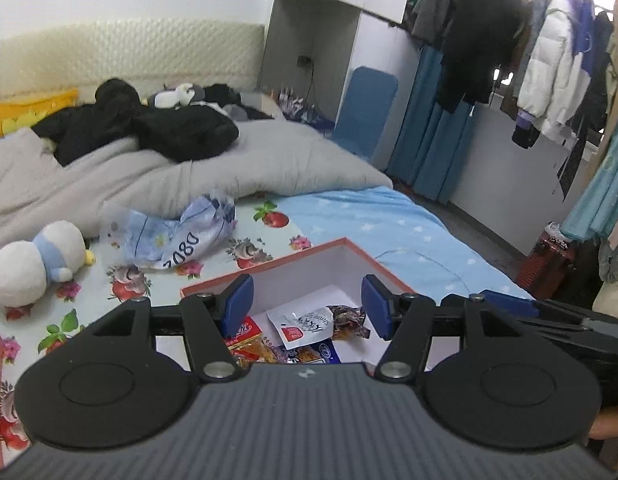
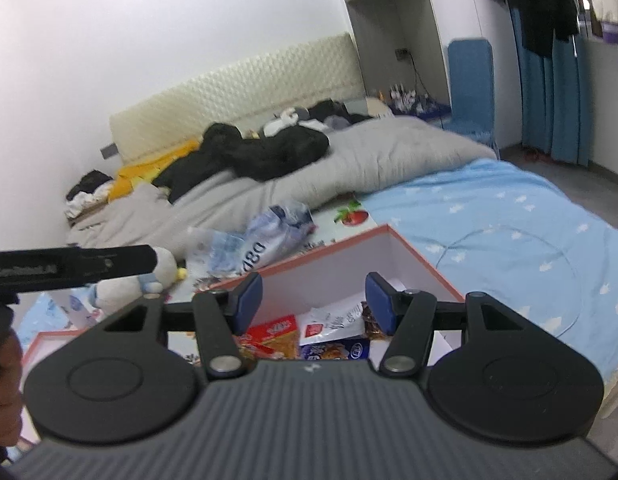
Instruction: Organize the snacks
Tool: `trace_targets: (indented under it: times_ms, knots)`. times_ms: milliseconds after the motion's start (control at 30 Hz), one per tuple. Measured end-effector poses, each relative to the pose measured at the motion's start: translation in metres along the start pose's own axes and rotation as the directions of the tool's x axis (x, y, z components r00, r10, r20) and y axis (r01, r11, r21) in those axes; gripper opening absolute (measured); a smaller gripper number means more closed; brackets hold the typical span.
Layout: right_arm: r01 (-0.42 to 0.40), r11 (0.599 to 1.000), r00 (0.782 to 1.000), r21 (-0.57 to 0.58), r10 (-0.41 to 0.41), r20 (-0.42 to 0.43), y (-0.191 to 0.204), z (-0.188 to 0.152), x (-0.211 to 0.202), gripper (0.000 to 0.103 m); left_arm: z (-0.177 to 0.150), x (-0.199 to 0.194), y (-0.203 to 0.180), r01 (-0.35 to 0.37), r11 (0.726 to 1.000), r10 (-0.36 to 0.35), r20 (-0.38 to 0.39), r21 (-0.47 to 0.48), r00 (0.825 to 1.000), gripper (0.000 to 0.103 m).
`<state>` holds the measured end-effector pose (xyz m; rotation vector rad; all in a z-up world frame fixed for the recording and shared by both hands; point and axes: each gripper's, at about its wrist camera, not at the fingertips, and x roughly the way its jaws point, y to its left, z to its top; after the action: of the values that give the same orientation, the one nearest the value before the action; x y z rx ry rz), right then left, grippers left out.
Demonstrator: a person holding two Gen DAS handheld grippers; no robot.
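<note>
A pink-rimmed cardboard box (image 1: 309, 254) with white inner walls sits on the bed; it also shows in the right wrist view (image 2: 413, 252). Inside lie several snack packets: a white sachet (image 1: 305, 324), a brown wrapped candy (image 1: 349, 320), a red-orange packet (image 1: 249, 344) and a blue packet (image 2: 337, 350). My left gripper (image 1: 307, 306) is open and empty above the box. My right gripper (image 2: 313, 300) is open and empty above the same box. The white sachet (image 2: 333, 320) and red-orange packet (image 2: 273, 334) show between the right fingers.
A crumpled blue-white plastic bag (image 1: 177, 236) lies beyond the box. A white plush toy (image 1: 33, 264) lies at left. A grey duvet (image 1: 229, 160) with black clothes covers the far bed. The box lid (image 2: 45, 340) lies left. Hanging coats (image 1: 549, 60) fill the right.
</note>
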<state>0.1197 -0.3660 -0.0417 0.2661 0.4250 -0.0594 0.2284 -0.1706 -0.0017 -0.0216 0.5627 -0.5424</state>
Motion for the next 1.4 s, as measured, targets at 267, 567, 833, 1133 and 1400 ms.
trace_targets:
  times_ms: [267,567,833,1133,1400]
  knots:
    - [-0.006,1.000,0.998,-0.017,0.007,0.054,0.006,-0.003,-0.040,0.060,-0.014,-0.051,-0.010,-0.005,1.000,0.006,0.060,-0.015,0.998,0.065]
    - [0.024,0.999,0.997,-0.024,-0.022,0.080,0.010,-0.019,-0.062,0.059,-0.035,-0.086,-0.012,-0.025,1.000,0.026,0.079,-0.009,0.997,0.065]
    - [0.038,0.999,0.997,-0.027,-0.037,0.061,0.015,-0.037,-0.067,0.059,-0.059,-0.104,-0.005,-0.046,0.999,0.047,0.070,-0.024,0.996,0.065]
    - [0.037,0.998,0.999,-0.041,-0.036,0.017,0.023,-0.064,-0.074,0.059,-0.102,-0.115,-0.009,-0.073,0.996,0.073,0.010,-0.042,0.997,0.065]
    - [0.055,0.998,0.998,-0.024,-0.056,-0.018,0.030,-0.091,-0.087,0.059,-0.123,-0.131,-0.012,-0.097,0.995,0.097,-0.007,-0.021,0.995,0.065]
